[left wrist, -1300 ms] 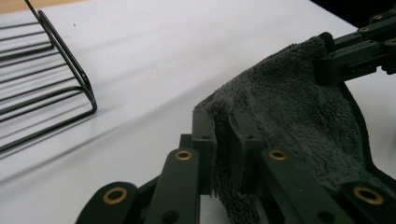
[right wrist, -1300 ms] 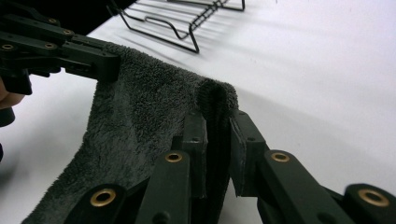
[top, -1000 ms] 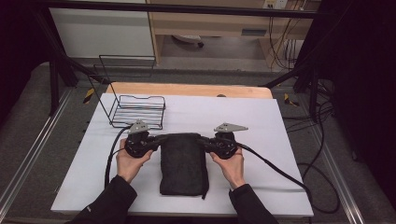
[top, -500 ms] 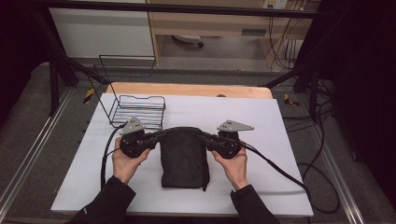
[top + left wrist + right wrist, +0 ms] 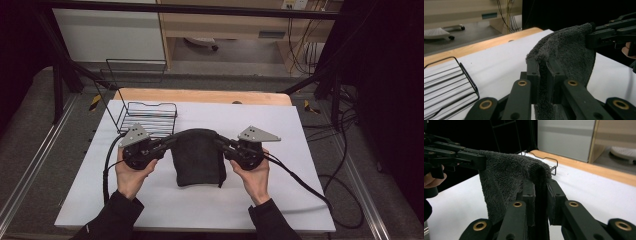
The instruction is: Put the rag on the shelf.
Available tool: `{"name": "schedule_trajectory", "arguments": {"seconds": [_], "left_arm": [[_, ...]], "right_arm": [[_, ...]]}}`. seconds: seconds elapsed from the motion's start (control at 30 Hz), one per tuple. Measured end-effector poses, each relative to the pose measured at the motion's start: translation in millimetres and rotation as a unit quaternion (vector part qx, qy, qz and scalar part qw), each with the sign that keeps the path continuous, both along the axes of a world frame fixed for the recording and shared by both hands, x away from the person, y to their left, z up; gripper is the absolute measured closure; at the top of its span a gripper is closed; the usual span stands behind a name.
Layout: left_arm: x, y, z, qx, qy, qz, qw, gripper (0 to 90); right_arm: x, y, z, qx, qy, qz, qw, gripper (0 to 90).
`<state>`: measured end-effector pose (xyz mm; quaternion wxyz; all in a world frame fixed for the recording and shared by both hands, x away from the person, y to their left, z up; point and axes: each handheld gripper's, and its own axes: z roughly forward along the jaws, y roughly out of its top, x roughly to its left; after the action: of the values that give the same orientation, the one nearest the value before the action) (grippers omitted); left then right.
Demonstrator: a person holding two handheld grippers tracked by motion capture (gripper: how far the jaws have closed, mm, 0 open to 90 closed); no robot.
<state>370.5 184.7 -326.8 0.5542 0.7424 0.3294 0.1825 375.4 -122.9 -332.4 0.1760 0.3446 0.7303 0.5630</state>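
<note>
A dark grey terry towel (image 5: 197, 157) hangs folded between my two grippers above the white table top (image 5: 300, 125), its lower end still on the surface. My left gripper (image 5: 169, 142) is shut on the towel's left upper corner; up close its pads pinch the cloth (image 5: 544, 72). My right gripper (image 5: 224, 144) is shut on the right upper corner, the towel (image 5: 506, 177) squeezed between its jaws. In each gripper view the other gripper holds the far corner: the right one (image 5: 596, 37), the left one (image 5: 477, 160).
A black wire rack (image 5: 147, 117) stands on the table at the back left, just behind my left gripper. A wooden strip (image 5: 200, 96) runs along the table's far edge. Cables (image 5: 300, 182) trail from both grippers across the table.
Both hands have risen and lifted the towel's upper edge off the table. The towel, flat and long a second ago, now hangs shorter and arched between the grippers.
</note>
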Motion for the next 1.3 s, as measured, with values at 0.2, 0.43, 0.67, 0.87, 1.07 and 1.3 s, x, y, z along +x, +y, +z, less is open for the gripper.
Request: {"name": "schedule_trajectory", "arguments": {"seconds": [0.2,0.43,0.67,0.87,1.07,1.3], "left_arm": [[-6.4,1.6,9.2,-0.011,-0.016,-0.001,0.9998,81.9],[-11.4,6.1,18.2,-0.022,-0.031,0.003,0.9993,81.9],[-13.2,13.9,25.6,-0.031,-0.044,0.012,0.9985,82.1],[-14.2,21.4,31.1,-0.039,-0.056,0.017,0.9975,82.1],[-14.7,34.8,37.8,-0.049,-0.068,0.031,0.996,82.1],[-12.3,53.0,42.6,-0.061,-0.076,0.051,0.994,82.2]], "right_arm": [[-7.2,-0.4,10.4,0.002,-0.023,0.0,0.9997,79.4],[-14.6,2.7,20.3,0.005,-0.046,0.002,0.9989,79.5],[-17.0,11.3,28.1,0.007,-0.065,0.001,0.9979,79.6],[-18.4,20.3,33.2,0.008,-0.082,-0.003,0.9966,79.6],[-16.7,34.3,39.3,0.023,-0.101,-0.003,0.9947,79.8],[-10.4,57.6,42.2,0.025,-0.108,0.001,0.9938,79.8]]}}
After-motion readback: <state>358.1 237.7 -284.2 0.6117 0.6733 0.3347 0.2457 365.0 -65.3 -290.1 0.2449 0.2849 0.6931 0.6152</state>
